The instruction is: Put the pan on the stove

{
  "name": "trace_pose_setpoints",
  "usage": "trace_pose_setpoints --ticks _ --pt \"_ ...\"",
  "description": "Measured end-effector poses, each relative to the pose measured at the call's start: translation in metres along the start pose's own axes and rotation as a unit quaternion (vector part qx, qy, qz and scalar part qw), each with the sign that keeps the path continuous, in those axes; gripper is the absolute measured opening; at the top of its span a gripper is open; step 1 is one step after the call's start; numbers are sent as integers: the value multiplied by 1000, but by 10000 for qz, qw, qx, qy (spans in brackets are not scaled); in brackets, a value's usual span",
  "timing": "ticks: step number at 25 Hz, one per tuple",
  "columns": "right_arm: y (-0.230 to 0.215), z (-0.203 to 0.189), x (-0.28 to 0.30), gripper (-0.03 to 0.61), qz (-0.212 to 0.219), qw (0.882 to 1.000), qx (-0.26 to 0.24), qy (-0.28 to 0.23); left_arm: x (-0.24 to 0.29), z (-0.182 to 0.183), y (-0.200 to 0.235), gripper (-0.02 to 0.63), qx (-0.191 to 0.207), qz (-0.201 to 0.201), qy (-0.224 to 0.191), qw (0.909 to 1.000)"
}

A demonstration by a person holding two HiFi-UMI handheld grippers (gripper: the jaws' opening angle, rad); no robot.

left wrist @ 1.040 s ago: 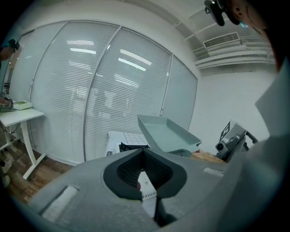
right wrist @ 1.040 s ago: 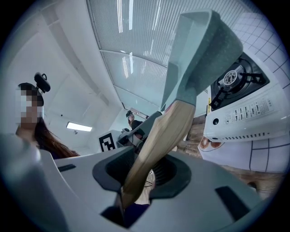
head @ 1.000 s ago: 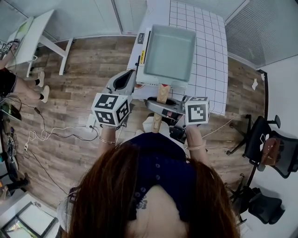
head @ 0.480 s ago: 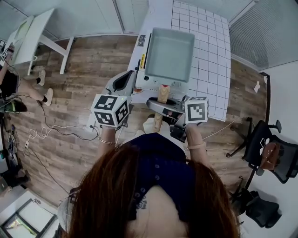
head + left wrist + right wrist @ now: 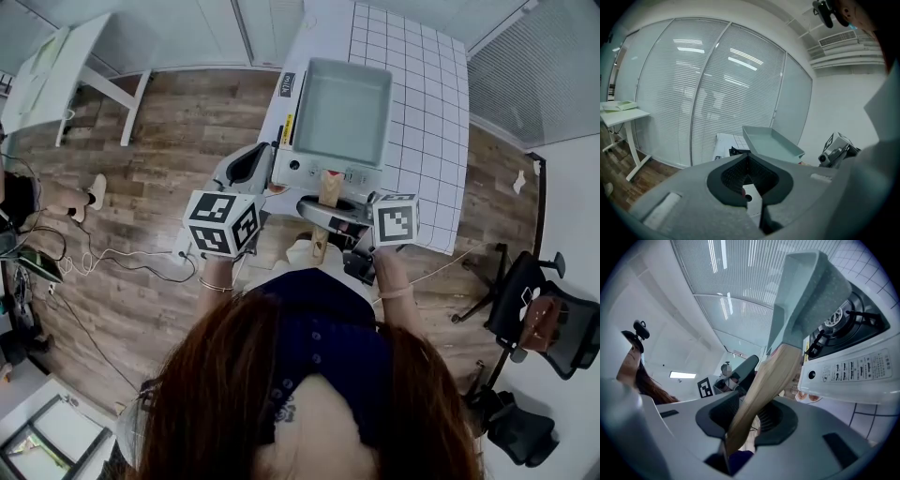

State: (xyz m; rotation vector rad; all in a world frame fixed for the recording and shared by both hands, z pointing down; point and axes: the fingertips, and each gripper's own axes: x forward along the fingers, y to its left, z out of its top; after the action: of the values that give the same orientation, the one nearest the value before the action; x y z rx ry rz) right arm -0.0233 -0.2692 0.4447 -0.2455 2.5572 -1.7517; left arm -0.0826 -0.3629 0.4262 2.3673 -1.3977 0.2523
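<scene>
Pale grey-green metal, square and deep-walled: the pan [image 5: 342,111], w/ a flat light wooden handle [image 5: 326,187], hangs just over the white tabletop gas stove [image 5: 323,171], which it almost covers from the head view. Only the stove's front control strip shows below the pan's near wall. The right gripper [image 5: 321,208] is clamped on the wooden handle partway along, its jaws at a middling width w/ the wood filling the gap betw. the pads. In the right gripper view the pan's speckled grey underside is tilted and clear of the black burner grate [image 5: 848,317], so the pan is not resting on it; the stove's knob and printed labels face the camera. The pan's inside looks smooth and bare, w/ straight walls and rounded corners. The left gripper [image 5: 258,157] sits beside the stove's left front corner, apart from it, jaws together and nothing betw. them. The stove stands at the near end of a white gridded table [image 5: 422,112] on a wood-plank floor [image 5: 141,187].
</scene>
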Motion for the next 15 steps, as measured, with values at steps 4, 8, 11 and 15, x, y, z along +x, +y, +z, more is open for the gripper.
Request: trace_pose_setpoints --ticks 4,8,11,15 --pt "-6 5 1 121 48 10000 61 15 6 0 3 11 -22 28 6 10000" --pt "-17 8 1 121 9 9999 109 38 11 -1 5 11 -29 30 32 10000" --pt "-24 10 0 121 -2 9999 169 32 13 -3 7 11 -50 50 66 10000" --pt "-34 13 0 121 -5 9998 207 32 17 -6 10 11 -78 80 117 9999"
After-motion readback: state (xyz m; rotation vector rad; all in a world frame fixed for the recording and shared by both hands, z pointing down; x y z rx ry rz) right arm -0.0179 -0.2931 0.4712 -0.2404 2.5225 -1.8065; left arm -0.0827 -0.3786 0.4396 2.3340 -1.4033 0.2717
